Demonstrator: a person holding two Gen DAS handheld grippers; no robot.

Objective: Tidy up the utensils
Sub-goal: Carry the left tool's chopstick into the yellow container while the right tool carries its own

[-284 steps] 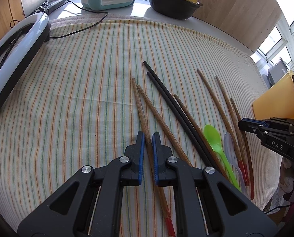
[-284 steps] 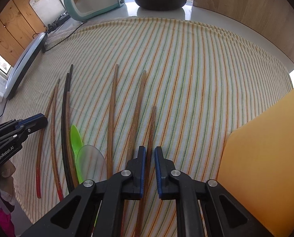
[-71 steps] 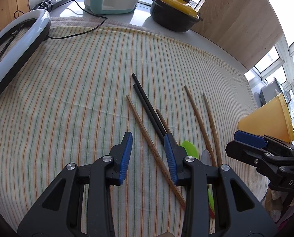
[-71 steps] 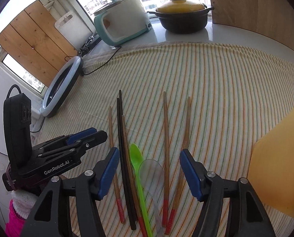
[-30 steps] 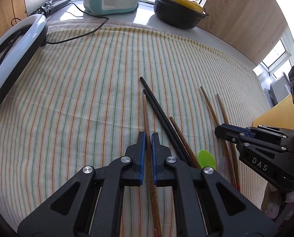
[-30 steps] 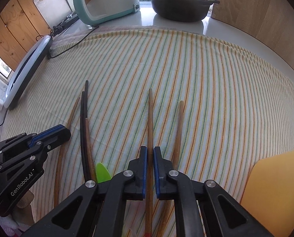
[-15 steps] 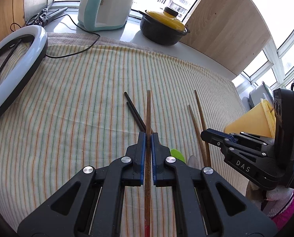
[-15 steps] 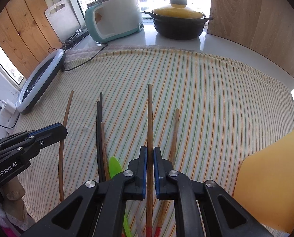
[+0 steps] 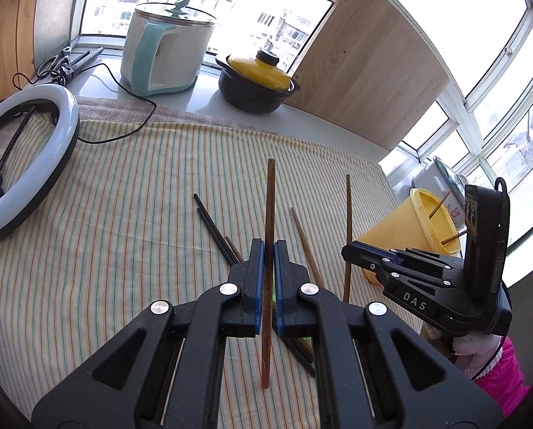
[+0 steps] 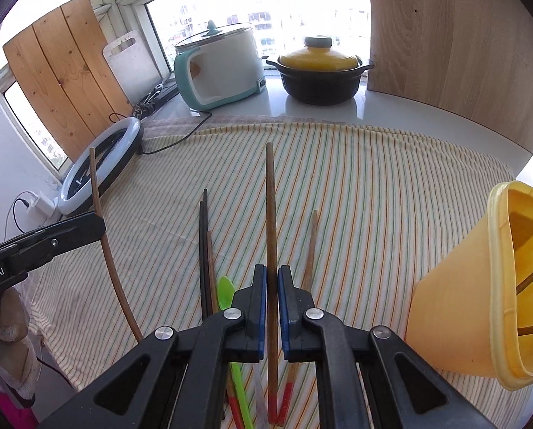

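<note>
Each hand-held gripper is clamped on one brown chopstick lifted above the striped cloth: the left hand-held gripper (image 9: 269, 246) (body lettered "obot.AI") on a wooden chopstick (image 9: 269, 236), the right hand-held gripper (image 10: 272, 273), marked "DAS", on a red-tipped chopstick (image 10: 271, 250). The yellow holder (image 10: 480, 307) stands at the right of the desk.

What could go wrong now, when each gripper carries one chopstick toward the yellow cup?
The left gripper and right gripper each pinch one long chopstick; either may pivot or slip. The yellow cup looks tilted, with sticks already inside, so a new one could catch or tip it.
</note>
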